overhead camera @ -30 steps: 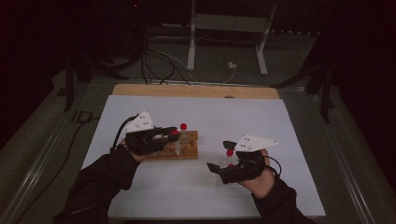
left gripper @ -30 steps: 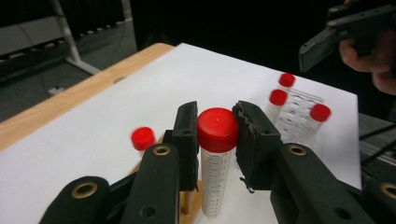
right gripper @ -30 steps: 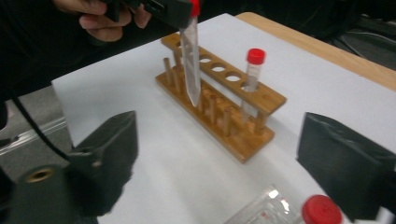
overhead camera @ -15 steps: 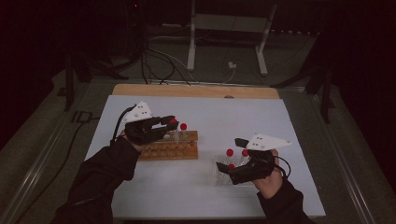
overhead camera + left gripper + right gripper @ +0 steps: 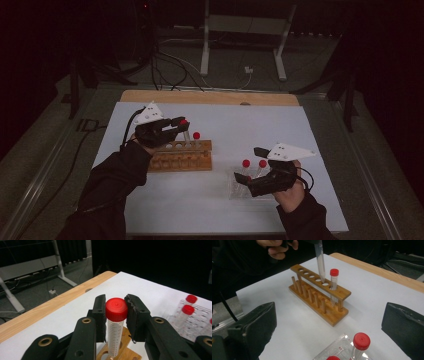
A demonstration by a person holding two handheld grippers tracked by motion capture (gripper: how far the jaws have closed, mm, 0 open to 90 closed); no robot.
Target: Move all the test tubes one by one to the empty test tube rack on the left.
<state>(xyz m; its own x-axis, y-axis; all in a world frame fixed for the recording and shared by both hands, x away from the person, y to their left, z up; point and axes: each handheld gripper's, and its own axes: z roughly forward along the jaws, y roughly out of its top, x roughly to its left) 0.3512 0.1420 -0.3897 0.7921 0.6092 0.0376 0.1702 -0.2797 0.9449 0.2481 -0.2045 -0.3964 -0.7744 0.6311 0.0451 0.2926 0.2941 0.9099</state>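
- The left gripper (image 5: 175, 127) has moved along the brown wooden rack with round holes (image 5: 181, 155), away from the person's body, and it carries a clear plastic tube with a red screw cap (image 5: 116, 325).
- Its jaws are closed tight on that tube, just under the cap.
- The pointed tip of the tube now hangs right above a hole in the top bar of the rack, next to the hole where a second red-capped tube (image 5: 333, 283) already stands.
- The right gripper (image 5: 246, 181) has stayed near the clear plastic tray (image 5: 342, 347), on the side of the rack nearer the person's right hand. Its jaws have just been opening, and now they are wide apart with nothing between them.
- Two more red-capped tubes (image 5: 253, 172) stand in that tray, right by the open jaws.
- I think the step in hand is lowering the held tube into the rack. The tube has to stay straight so the tip goes into the hole.
- The white bench (image 5: 300, 130) around the rack is bare.
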